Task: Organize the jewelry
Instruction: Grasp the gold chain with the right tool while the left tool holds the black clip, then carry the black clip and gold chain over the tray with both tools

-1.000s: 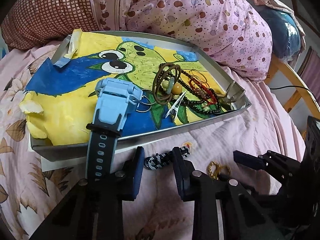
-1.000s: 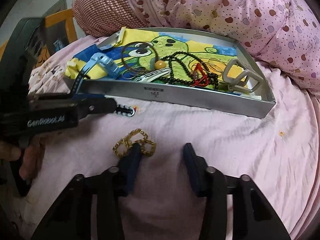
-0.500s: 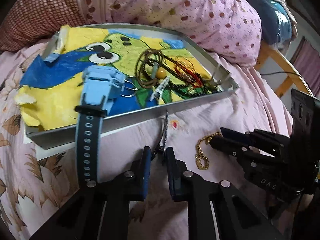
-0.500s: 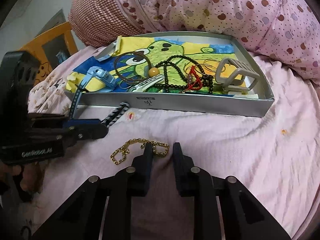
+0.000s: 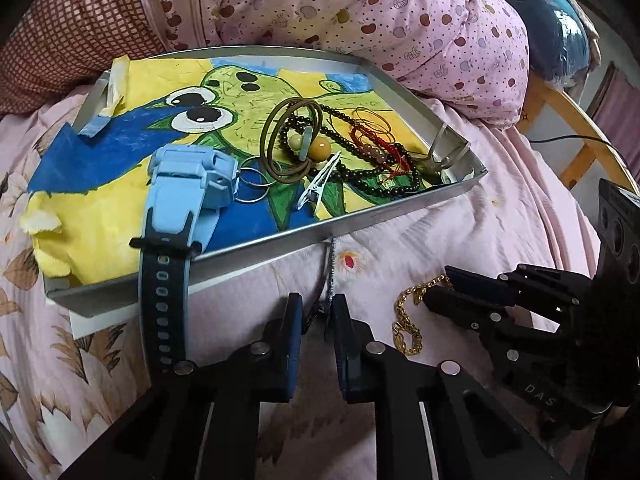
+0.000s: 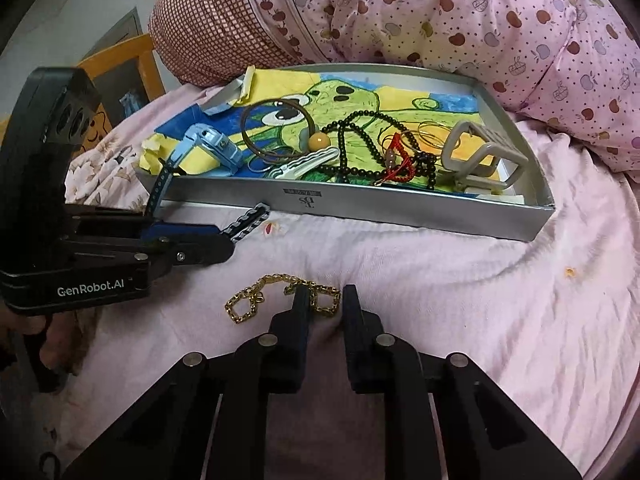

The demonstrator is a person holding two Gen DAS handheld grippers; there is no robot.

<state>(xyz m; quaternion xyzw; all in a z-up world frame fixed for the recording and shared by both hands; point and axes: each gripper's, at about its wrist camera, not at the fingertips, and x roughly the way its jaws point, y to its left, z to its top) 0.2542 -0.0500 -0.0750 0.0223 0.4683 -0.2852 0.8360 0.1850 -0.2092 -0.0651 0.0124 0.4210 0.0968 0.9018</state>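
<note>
A silver tray (image 5: pixel 400 206) lined with a frog drawing holds a blue watch (image 5: pixel 188 184), a dark bead string (image 5: pixel 360 172), brown hoops (image 5: pixel 288 140) and a hair clip (image 5: pixel 320 190). The watch strap hangs over the front rim. My left gripper (image 5: pixel 316 308) is shut on a black-and-white striped band (image 5: pixel 330 268) just in front of the tray (image 6: pixel 400 216); the striped band (image 6: pixel 248 222) points at the rim. My right gripper (image 6: pixel 325 296) is shut on a gold chain (image 6: pixel 256 296) that lies on the pink sheet, most of it trailing left.
A beige claw clip (image 6: pixel 480 156) sits at the tray's right end. A spotted pink quilt (image 6: pixel 480 20) and a checked pillow (image 6: pixel 216 28) bank up behind the tray. Wooden chair parts (image 5: pixel 580 136) stand off the bed at the right. Pink sheet stretches right of the grippers.
Both grippers went from open to shut: the left took hold of the striped band and raised it toward the tray rim, the right closed on the gold chain.
</note>
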